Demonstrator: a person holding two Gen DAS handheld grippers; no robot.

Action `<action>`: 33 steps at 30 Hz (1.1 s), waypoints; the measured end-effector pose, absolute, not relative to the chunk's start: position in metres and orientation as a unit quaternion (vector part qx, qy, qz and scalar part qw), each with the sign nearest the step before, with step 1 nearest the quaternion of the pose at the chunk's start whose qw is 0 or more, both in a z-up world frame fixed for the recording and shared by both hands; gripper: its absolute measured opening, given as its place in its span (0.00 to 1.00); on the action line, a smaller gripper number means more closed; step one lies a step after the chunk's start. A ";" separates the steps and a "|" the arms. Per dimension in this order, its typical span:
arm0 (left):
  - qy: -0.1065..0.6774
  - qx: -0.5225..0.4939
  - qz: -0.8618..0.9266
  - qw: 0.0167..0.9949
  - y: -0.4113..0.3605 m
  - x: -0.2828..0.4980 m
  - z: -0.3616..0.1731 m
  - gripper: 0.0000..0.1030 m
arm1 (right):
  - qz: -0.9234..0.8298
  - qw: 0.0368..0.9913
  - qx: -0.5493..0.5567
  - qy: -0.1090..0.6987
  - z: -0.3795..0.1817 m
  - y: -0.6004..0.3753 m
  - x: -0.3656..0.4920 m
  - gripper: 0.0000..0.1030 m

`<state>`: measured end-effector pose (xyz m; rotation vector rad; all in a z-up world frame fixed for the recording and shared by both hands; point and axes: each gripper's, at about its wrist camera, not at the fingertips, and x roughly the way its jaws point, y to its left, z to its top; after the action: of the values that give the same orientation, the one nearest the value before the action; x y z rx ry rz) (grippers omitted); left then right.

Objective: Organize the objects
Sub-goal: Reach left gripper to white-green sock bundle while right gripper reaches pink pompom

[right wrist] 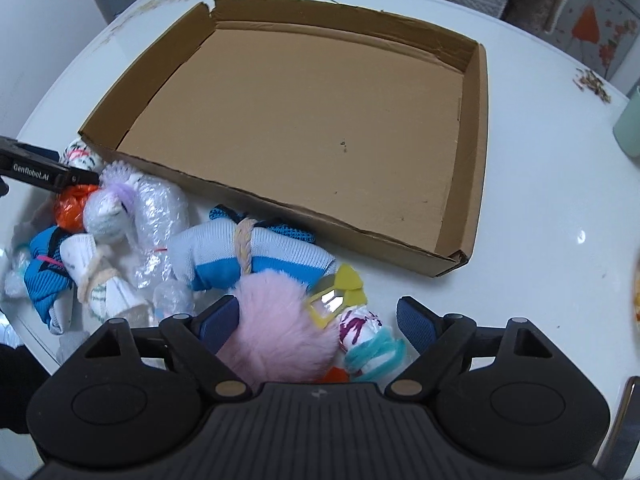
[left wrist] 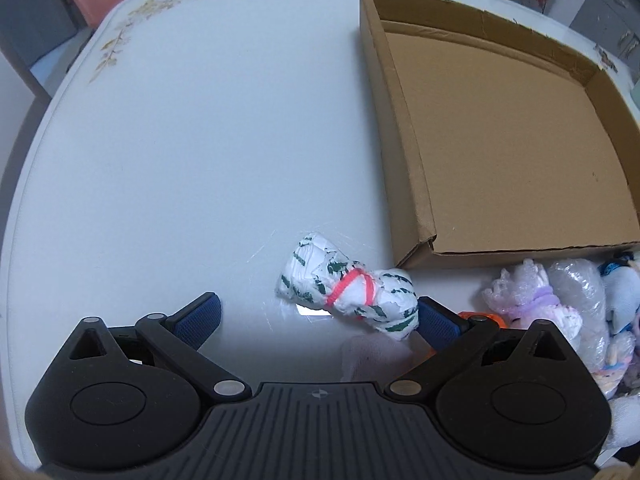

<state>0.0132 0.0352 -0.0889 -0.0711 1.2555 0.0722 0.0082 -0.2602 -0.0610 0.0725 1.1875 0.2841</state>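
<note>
Left wrist view first: my left gripper (left wrist: pixel 318 316) hangs over the white table (left wrist: pixel 180 140) with its jaws spread wide, holding nothing. Its left pad (left wrist: pixel 200 316) sits over bare table. A white bundle with green marks (left wrist: pixel 348 296), tied with a red band, lies just short of the near-left corner of the cardboard box (left wrist: pixel 404 128); the bundle's right end meets the right pad (left wrist: pixel 436 322), though I cannot tell whether they touch or only overlap from this angle. Right of that, against the box's near wall, a heap of wrapped soft things (left wrist: pixel 560 304) runs out of the picture, so I cannot count them.

From the right wrist view, the box (right wrist: pixel 280 204) lies open-topped with a bare floor. Along its near wall, from the left: the other gripper's black finger cuts in over an orange bundle (right wrist: pixel 70 208), then comes a blue-and-white rolled sock (right wrist: pixel 256 252) bound with a beige tie. My right gripper (right wrist: pixel 318 320) has its jaws apart around a pink fluffy ball (right wrist: pixel 280 332), whose lower part hides behind the gripper body. The left pad (right wrist: pixel 218 322) looks pressed into the fluff; the right pad (right wrist: pixel 414 324) stands clear. A yellow-framed piece (right wrist: pixel 332 300) and a white bundle with teal yarn (right wrist: pixel 368 344) also lie between them.
</note>
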 end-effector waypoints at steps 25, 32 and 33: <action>0.559 -0.026 0.052 0.827 0.042 -0.004 -0.083 0.99 | 0.104 0.817 0.073 0.562 -0.065 -0.303 0.007 0.90; 0.559 -0.026 0.055 0.827 0.043 -0.005 -0.082 1.00 | 0.087 0.808 0.087 0.577 -0.078 -0.307 0.016 0.95; 0.560 -0.025 0.054 0.826 0.043 -0.006 -0.082 1.00 | 0.083 0.803 0.086 0.584 -0.082 -0.304 0.018 0.96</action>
<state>-0.0055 0.0427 -0.0817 -0.0531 1.1896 0.1153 0.0178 -0.3044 -0.0820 0.1850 1.2525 0.1782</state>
